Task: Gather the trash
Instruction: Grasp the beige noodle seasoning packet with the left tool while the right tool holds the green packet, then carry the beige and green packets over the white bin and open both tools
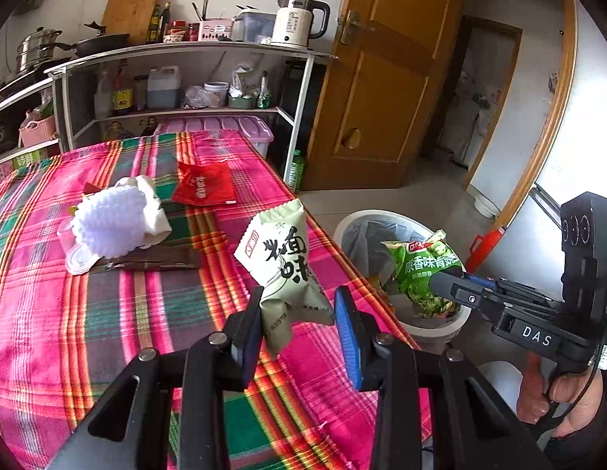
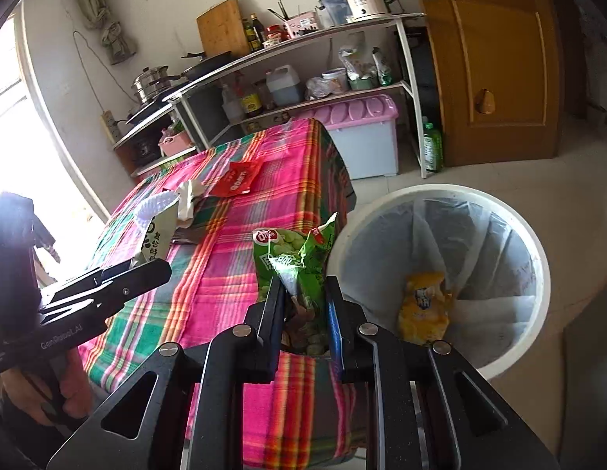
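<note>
My left gripper [image 1: 297, 319] is shut on a pale green snack bag [image 1: 281, 262] with black lettering, held upright above the table's right side. It also shows in the right wrist view [image 2: 156, 235]. My right gripper [image 2: 303, 313] is shut on a crumpled green snack bag [image 2: 299, 270], held at the table edge beside the white trash bin [image 2: 538, 274]. In the left wrist view the green bag [image 1: 424, 266] hangs over the bin's rim [image 1: 440, 327]. A yellow wrapper [image 2: 422, 307] lies inside the bin. A red packet [image 1: 205, 188], white foam netting [image 1: 111, 219] and a clear plastic cup [image 1: 74, 250] lie on the table.
The table has a pink and green plaid cloth [image 1: 107, 333]. A dark flat wrapper [image 1: 154, 262] lies under the netting. A metal shelf [image 1: 186, 55] with a kettle [image 1: 297, 19] and bottles stands behind. A pink-lidded storage box [image 2: 362, 137] and a wooden door [image 2: 495, 58] are beyond the table.
</note>
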Demonstrator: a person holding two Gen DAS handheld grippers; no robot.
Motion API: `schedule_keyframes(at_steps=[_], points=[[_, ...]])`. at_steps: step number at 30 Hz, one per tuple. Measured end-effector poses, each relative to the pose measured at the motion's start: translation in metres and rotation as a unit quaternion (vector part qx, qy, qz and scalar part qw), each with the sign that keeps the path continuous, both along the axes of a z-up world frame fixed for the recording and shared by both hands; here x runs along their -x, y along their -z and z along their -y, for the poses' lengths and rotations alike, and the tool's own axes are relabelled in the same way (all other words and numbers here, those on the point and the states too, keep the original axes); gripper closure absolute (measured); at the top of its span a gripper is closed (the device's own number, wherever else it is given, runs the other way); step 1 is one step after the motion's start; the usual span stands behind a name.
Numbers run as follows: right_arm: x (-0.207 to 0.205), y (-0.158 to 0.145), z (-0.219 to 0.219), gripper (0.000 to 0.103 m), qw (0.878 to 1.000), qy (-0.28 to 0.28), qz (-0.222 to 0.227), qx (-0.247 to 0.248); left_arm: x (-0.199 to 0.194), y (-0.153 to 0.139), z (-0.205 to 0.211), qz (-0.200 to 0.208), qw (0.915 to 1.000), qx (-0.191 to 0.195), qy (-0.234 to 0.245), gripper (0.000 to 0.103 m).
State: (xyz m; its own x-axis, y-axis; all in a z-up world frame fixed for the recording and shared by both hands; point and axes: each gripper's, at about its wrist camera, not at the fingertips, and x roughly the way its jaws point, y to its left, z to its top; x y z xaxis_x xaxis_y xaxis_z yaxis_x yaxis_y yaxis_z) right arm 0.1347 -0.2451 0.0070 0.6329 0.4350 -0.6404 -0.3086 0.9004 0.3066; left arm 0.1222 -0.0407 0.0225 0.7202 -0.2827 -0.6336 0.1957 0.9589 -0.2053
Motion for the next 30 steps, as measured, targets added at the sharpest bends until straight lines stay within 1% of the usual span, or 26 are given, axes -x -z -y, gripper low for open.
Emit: schedule_keyframes(at_steps=[9, 15, 24, 25, 30], points=[[-0.008, 0.013, 0.046, 0.082, 0.998, 0.056, -0.018, -0.004, -0.026, 0.004, 0.049, -0.007, 0.9982, -0.002, 0.06, 0.067], [-0.016, 0.023, 0.066, 0.082, 0.996, 0.079, -0.034, -0.001, -0.041, 0.014, 0.078, -0.022, 0.9957, 0.005, 0.09, 0.067], [-0.028, 0.04, 0.084, 0.082, 0.993, 0.1, -0.061, -0.001, -0.061, 0.031, 0.106, -0.05, 0.9926, 0.005, 0.111, 0.064], [-0.029, 0.041, 0.085, 0.082, 0.993, 0.101, -0.063, -0.001, -0.063, 0.033, 0.107, -0.053, 0.9924, 0.005, 0.111, 0.061], [-0.031, 0.047, 0.09, 0.082, 0.993, 0.102, -0.064, -0.004, -0.069, 0.041, 0.113, -0.07, 0.9912, 0.007, 0.112, 0.057]])
